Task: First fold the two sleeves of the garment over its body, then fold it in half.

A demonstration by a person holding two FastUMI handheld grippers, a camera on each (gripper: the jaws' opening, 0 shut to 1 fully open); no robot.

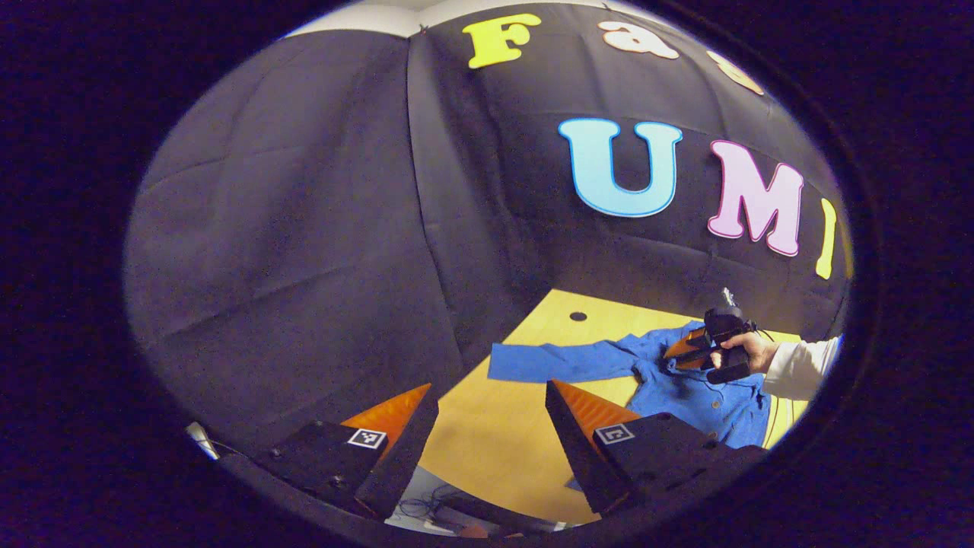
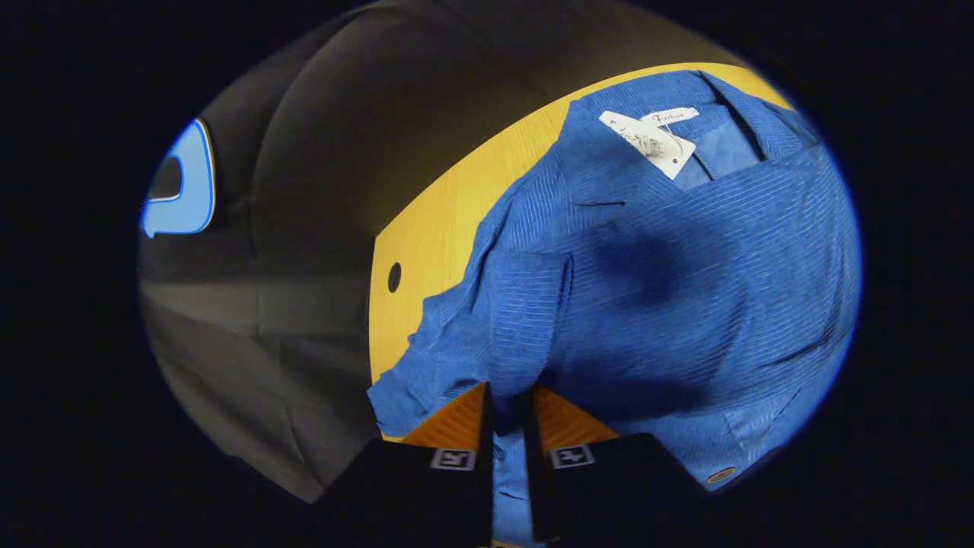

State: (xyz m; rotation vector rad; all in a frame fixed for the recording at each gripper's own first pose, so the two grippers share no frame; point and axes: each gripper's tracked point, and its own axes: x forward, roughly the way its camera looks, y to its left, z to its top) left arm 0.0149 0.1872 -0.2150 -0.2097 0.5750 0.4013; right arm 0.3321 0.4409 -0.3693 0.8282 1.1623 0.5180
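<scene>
The wooden table (image 1: 494,434) is the largest thing here, spreading ahead of the left gripper (image 1: 491,426) and under it; a small dark hole (image 1: 578,316) sits in its top near the far edge. In the right gripper view the same table (image 2: 434,228) shows as a bare strip to the left of the cloth, with the hole (image 2: 394,277) again.

The blue garment (image 1: 685,396) lies flat on the table ahead and to the right of the left gripper, one long sleeve (image 1: 559,361) stretched out flat toward the left. In the right gripper view the garment (image 2: 670,281) spreads directly ahead of the right gripper (image 2: 508,415) and to its right, its collar with a white tag (image 2: 650,141) at the far end and a button (image 2: 719,476) low on the right.

The left gripper hangs with its fingers spread wide apart, grasping nothing, above the bare table near its edge.

The right gripper's fingers are clenched close together on a fold of the blue cloth, which bunches up between them. In the left gripper view that right gripper (image 1: 689,354) sits on the garment, held by a hand (image 1: 749,350) in a white sleeve (image 1: 799,365).
</scene>
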